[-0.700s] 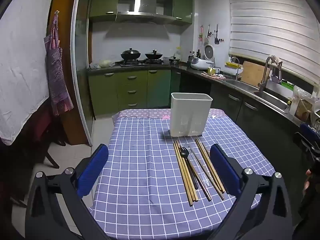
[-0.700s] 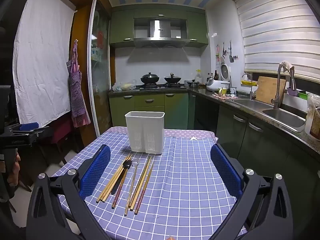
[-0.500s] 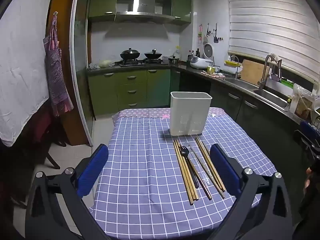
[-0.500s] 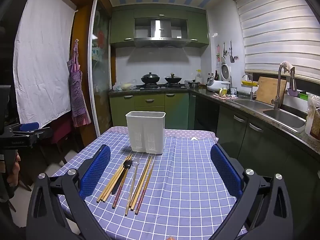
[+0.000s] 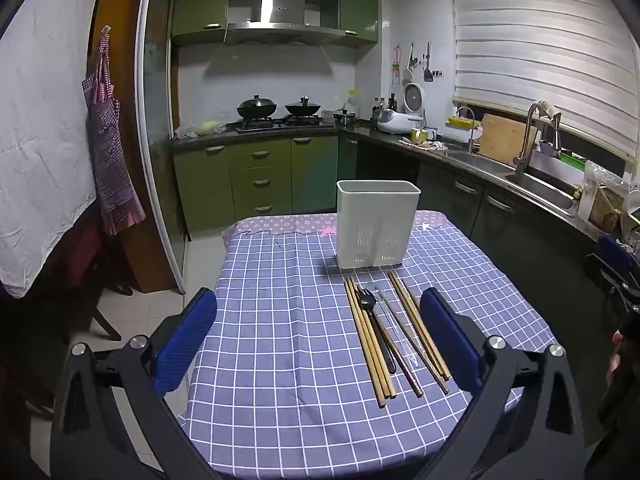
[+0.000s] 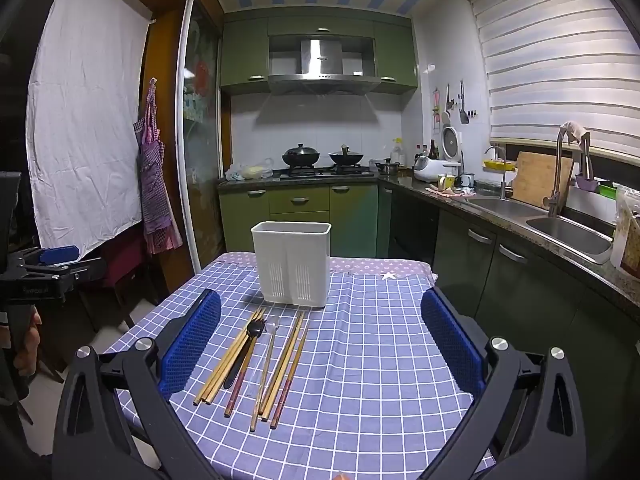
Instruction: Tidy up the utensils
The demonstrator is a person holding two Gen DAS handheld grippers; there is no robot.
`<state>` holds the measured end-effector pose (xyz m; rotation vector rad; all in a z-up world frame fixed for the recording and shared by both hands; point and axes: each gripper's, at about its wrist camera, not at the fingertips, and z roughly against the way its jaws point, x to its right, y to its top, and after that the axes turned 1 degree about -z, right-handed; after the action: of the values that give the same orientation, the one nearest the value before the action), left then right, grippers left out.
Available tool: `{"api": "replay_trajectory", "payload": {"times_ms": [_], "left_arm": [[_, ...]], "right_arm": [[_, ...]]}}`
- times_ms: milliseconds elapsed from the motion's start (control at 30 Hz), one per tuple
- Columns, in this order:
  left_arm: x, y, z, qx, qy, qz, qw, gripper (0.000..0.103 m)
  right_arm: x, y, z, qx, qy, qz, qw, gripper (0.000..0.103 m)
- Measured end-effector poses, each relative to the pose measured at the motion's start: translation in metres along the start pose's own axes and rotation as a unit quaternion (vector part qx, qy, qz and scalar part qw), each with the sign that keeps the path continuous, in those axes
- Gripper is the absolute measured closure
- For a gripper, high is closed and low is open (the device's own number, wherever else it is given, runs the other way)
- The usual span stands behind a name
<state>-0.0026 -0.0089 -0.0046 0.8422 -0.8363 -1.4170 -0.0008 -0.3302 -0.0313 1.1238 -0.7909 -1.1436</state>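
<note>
A white utensil holder (image 5: 376, 225) (image 6: 294, 265) stands upright on the table with the blue checked cloth (image 5: 288, 340) (image 6: 380, 340). In front of it lie several wooden chopsticks (image 5: 368, 344) (image 6: 228, 356), a dark spoon (image 5: 368, 302) (image 6: 253, 330) and a clear-handled utensil (image 5: 394, 326) (image 6: 269, 354), side by side. My left gripper (image 5: 318, 340) hovers open at the table's near edge, left of the utensils. My right gripper (image 6: 320, 340) is open too, with the utensils by its left finger. Neither holds anything.
Green cabinets, a stove with two woks (image 5: 278, 110) and a counter with a sink (image 6: 568, 232) run behind and to the right. A doorway and an apron (image 5: 110, 152) are on the left. A hand (image 6: 26, 344) holds the other gripper at the far left.
</note>
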Motion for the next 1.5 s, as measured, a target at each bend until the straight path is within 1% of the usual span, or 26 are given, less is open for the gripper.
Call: {"api": "replay_trajectory", "payload": {"times_ms": [467,1500], "left_arm": [[0.0057,-0.0011,-0.0071,-0.010,0.000,-0.010,0.9999,0.006],[0.0066,-0.0035,-0.0095,-0.014,0.001,-0.014,0.9998,0.006]], "right_arm": [[-0.0017,-0.0004,-0.0021,-0.003,-0.003,0.000,1.000,0.004],[-0.0009,-0.0030,-0.0058,-0.010,-0.001,-0.005,1.000,0.004]]}}
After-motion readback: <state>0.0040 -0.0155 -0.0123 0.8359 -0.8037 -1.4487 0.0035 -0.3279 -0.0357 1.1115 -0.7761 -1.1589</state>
